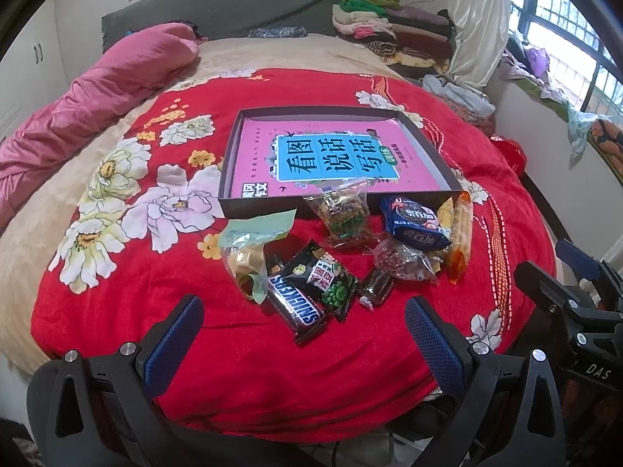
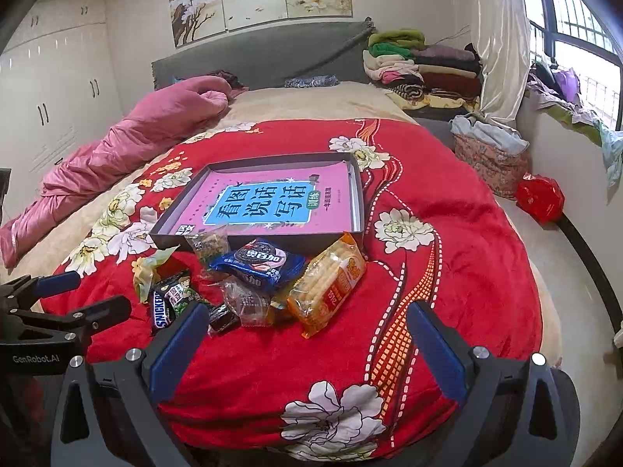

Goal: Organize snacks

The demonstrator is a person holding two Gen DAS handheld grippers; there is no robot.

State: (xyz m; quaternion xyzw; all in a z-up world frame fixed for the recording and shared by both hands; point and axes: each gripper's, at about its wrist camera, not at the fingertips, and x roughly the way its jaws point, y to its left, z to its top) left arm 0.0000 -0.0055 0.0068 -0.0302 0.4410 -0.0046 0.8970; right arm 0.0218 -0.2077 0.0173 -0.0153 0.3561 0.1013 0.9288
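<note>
Several snack packets lie on a red flowered blanket (image 1: 163,311) just in front of a shallow dark box (image 1: 428,190) lined with a pink book. Among them are a Snickers bar (image 1: 298,305), a black green-pea packet (image 1: 329,282), a blue cookie pack (image 1: 414,223), an orange cracker pack (image 2: 331,284) and a pale green pouch (image 1: 253,245). My left gripper (image 1: 303,311) hovers open in front of the Snickers bar with nothing between its fingers. My right gripper (image 2: 307,321) hangs open near the cracker pack, holding nothing. Each gripper shows at the edge of the other's view.
A pink quilt (image 1: 97,89) lies rolled along the bed's left side. Folded clothes (image 2: 424,70) are stacked by the headboard at the right. A window ledge with clothing (image 2: 564,105) and a red bag (image 2: 539,196) sit to the right of the bed.
</note>
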